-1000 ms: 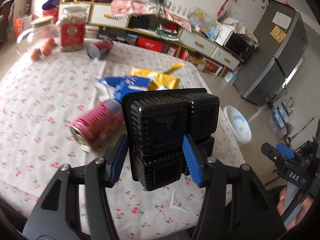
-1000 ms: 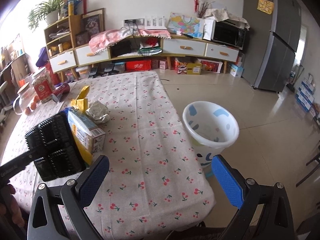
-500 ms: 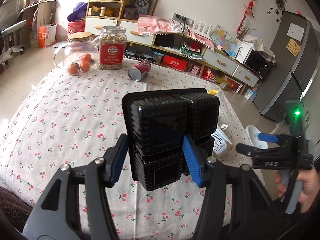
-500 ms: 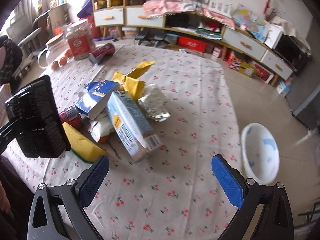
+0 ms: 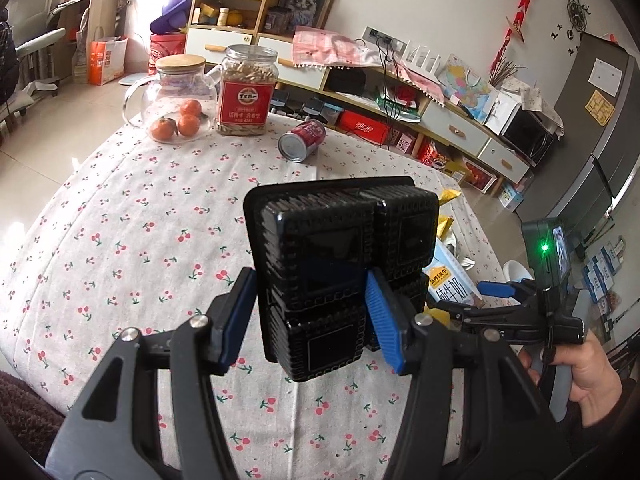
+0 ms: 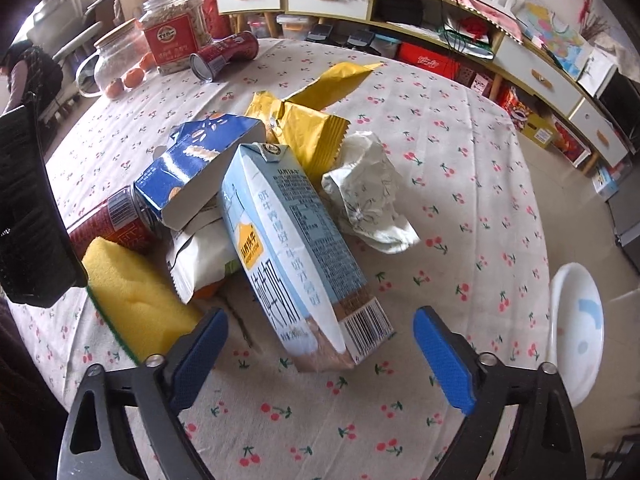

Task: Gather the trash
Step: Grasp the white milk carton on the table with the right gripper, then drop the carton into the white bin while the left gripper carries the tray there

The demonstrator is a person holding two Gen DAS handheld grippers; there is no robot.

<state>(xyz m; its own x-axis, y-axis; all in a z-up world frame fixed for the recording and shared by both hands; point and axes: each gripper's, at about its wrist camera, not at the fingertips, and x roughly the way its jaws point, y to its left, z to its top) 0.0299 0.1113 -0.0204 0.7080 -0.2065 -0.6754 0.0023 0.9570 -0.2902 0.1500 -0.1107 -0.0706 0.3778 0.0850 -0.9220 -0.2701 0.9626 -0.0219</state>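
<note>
While the left gripper point(image 5: 310, 314) is clenching the black tray point(image 5: 340, 268) at frame centre of the left view, its blue pads are pressing both sides of the tray's lower half, and the tray is standing upright above the table point(image 5: 120, 248).

Right gripper point(image 6: 320, 356) is sitting released, jaws spread wide at the bottom of the right view, with the milk carton point(image 6: 292, 256) lying between and just beyond the pads, not touching them. The carton is lying on its side at frame centre, barcode end nearest the camera.

Trash pile is occupying the middle of the right view:
- blue box point(image 6: 200, 168) resting left of the carton, touching it
- yellow wrapper point(image 6: 312, 120) lying behind the carton
- crumpled paper point(image 6: 372, 196) sitting right of the carton
- sponge point(image 6: 136, 300) lying at lower left
- red can point(image 6: 116, 224) lying on its side, partly under the box
- white packet point(image 6: 200, 256) tucked under the carton's left side

A second can point(image 6: 224, 54) is lying at upper left, near the jar point(image 6: 174, 36). The bin point(image 6: 576, 332) is showing at the right edge, off the table.
</note>
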